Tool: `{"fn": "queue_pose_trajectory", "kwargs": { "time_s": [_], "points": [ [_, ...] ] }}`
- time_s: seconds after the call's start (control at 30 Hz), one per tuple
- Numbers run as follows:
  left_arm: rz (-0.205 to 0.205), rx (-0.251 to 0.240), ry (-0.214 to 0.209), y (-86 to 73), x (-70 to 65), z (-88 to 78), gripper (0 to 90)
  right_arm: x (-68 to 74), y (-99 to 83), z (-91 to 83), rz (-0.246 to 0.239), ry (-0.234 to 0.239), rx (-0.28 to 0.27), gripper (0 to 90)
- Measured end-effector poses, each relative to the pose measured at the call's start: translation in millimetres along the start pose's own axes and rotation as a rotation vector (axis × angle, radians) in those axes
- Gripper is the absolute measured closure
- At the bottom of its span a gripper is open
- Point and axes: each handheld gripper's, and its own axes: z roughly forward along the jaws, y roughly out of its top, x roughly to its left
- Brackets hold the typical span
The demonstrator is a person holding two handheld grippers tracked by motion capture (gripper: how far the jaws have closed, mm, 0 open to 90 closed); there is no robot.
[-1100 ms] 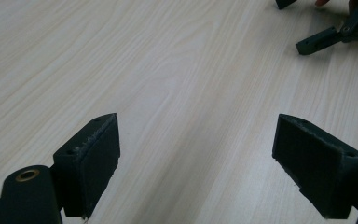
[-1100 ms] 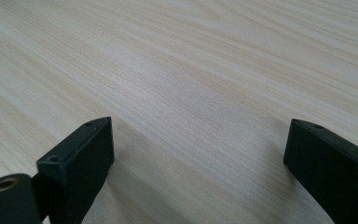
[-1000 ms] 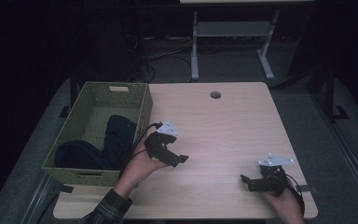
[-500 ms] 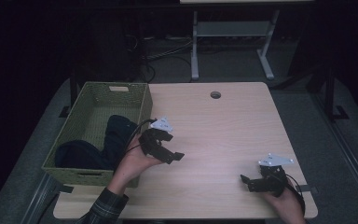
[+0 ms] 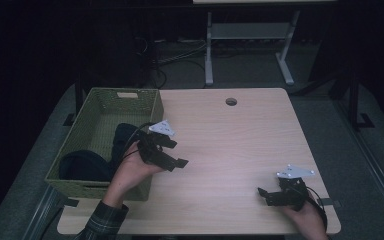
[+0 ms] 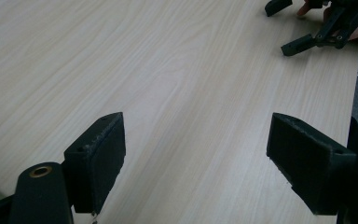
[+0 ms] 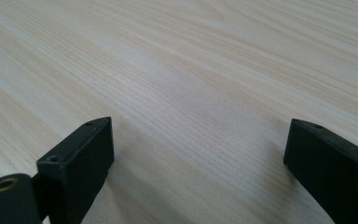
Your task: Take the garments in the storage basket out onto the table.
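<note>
Hovering my left gripper (image 5: 172, 155) just past the basket's (image 5: 152, 107) right wall, I have its jaws wide with nothing between them; they have just been closing a little, yet only bare wood shows in the gap. The dark clothes (image 5: 82, 165) lie inside the basket, at about nine o'clock from that gripper, piled toward the near end. My right gripper (image 5: 267, 196) rests low on the table (image 5: 240, 145) near the five o'clock corner, jaws also spread and holding nothing. I judge the packing largely done, since nothing loose lies on the tabletop; what is left, if anything, is to bring the left hand back and settle it. From above I get the basket, the clothes and both hands, which neither gripper view gives. From the left gripper view I see the right gripper (image 6: 303, 28) at one o'clock, and its own pads (image 6: 100, 161) close up.
</note>
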Motion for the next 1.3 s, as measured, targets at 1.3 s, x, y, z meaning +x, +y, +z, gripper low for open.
{"fn": "queue_pose_trajectory", "kwargs": {
  "time_s": [1.3],
  "points": [
    [-0.099, -0.012, 0.164, -28.6, 30.7, -75.6, 21.2, 0.0, 0.1, -0.2, 0.0, 0.0, 0.002, 8.0]
  ]
}}
